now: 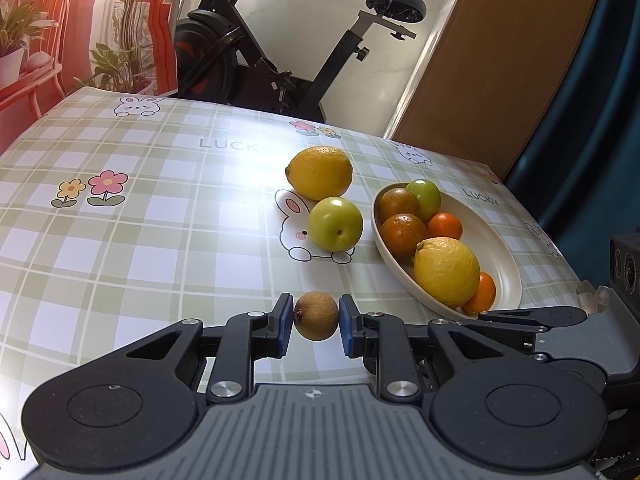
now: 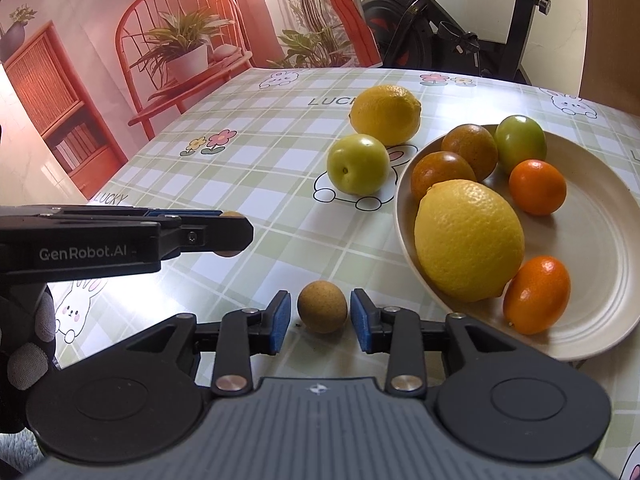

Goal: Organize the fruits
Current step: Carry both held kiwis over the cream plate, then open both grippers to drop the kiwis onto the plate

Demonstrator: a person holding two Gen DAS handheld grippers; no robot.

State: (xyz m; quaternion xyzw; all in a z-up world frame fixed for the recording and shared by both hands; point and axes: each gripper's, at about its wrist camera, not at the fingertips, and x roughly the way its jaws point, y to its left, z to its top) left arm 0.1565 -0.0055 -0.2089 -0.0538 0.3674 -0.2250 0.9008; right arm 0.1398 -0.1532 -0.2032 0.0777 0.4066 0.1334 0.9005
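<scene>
My left gripper (image 1: 315,322) is shut on a small brown longan (image 1: 316,316), held just above the table; it also shows from the side in the right wrist view (image 2: 224,234). My right gripper (image 2: 320,316) is open around a second brown longan (image 2: 322,306) that rests on the table, with small gaps either side. A cream oval plate (image 2: 600,240) holds a lemon (image 2: 469,240), two brown fruits, a green fruit and two small oranges. A loose lemon (image 2: 386,114) and a green fruit (image 2: 358,163) lie on the table left of the plate.
The table has a green checked cloth (image 1: 140,240) with bunny and flower prints. An exercise bike (image 1: 256,52) stands beyond the far edge. A brown panel (image 1: 500,60) is at the right. A red chair backdrop (image 2: 120,60) lies behind the left side.
</scene>
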